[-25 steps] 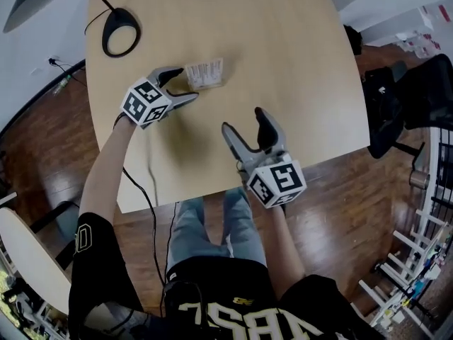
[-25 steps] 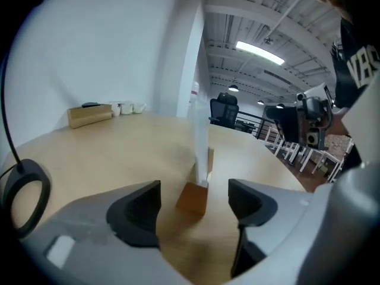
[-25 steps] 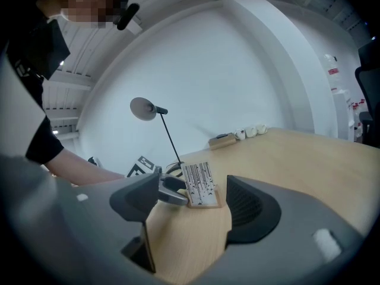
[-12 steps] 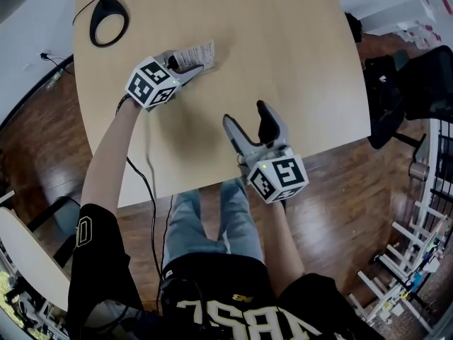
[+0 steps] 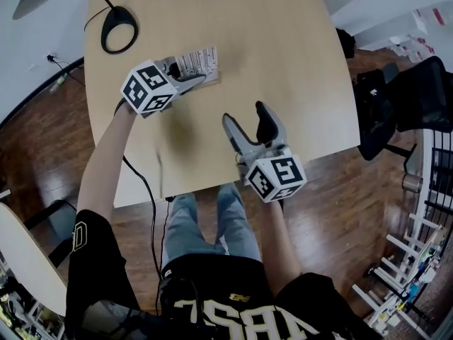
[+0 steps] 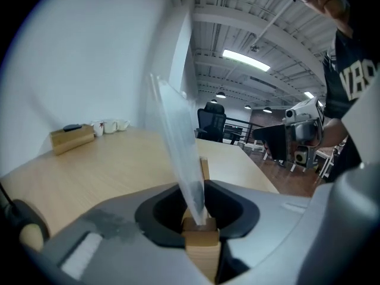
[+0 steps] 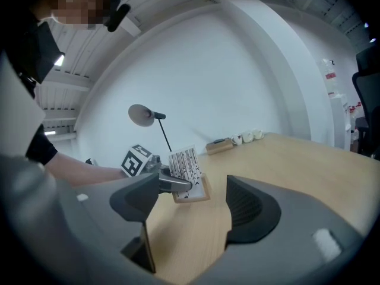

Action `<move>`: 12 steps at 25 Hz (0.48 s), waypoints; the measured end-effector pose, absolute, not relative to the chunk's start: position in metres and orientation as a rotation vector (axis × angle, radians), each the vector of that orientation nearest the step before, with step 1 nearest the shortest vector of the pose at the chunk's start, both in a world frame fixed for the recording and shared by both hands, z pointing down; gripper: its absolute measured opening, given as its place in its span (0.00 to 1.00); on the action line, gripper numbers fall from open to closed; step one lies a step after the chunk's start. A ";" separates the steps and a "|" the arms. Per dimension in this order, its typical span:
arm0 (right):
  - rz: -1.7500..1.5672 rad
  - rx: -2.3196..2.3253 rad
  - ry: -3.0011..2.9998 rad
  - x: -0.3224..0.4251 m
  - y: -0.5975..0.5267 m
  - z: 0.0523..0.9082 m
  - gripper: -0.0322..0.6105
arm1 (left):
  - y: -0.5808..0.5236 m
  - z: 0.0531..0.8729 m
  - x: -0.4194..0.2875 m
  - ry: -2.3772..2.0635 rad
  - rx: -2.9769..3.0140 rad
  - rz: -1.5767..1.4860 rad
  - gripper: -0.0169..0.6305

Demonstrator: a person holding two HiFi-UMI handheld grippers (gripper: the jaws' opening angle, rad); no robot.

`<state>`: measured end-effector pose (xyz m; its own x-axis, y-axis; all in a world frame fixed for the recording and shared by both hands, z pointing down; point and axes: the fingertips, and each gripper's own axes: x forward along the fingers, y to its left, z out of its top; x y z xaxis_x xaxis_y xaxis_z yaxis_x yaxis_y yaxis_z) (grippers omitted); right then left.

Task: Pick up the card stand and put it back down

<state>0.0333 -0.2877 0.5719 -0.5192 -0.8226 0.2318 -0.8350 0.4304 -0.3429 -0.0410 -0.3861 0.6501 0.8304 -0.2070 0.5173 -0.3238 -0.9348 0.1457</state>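
The card stand (image 5: pixel 198 64) is a small wooden block holding a clear upright card with printed lines, at the far left of the table (image 5: pixel 283 55). My left gripper (image 5: pixel 190 75) is shut on the stand's wooden base. In the left gripper view the block (image 6: pixel 200 245) is pinched between the pads, and the clear card (image 6: pixel 178 141) leans left above it. The right gripper view shows the stand (image 7: pixel 189 172) with a left finger (image 7: pixel 175 184) against it. My right gripper (image 5: pixel 244 117) hovers over the table's near edge, open and holding nothing (image 7: pixel 193 203).
A black round lamp base (image 5: pixel 119 28) stands at the table's far left corner, and its head (image 7: pixel 142 114) hangs over the table. A wooden box (image 6: pixel 71 138) and small cups (image 6: pixel 110 125) sit at the far end. A black chair (image 5: pixel 417 91) stands to the right.
My left gripper, open beside the stand a second ago, has closed on its base. The right gripper has barely moved.
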 end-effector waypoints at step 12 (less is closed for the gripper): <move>0.278 1.499 -2.826 -0.002 -0.309 0.410 0.60 | -0.368 0.420 -0.085 -0.824 2.931 0.726 0.18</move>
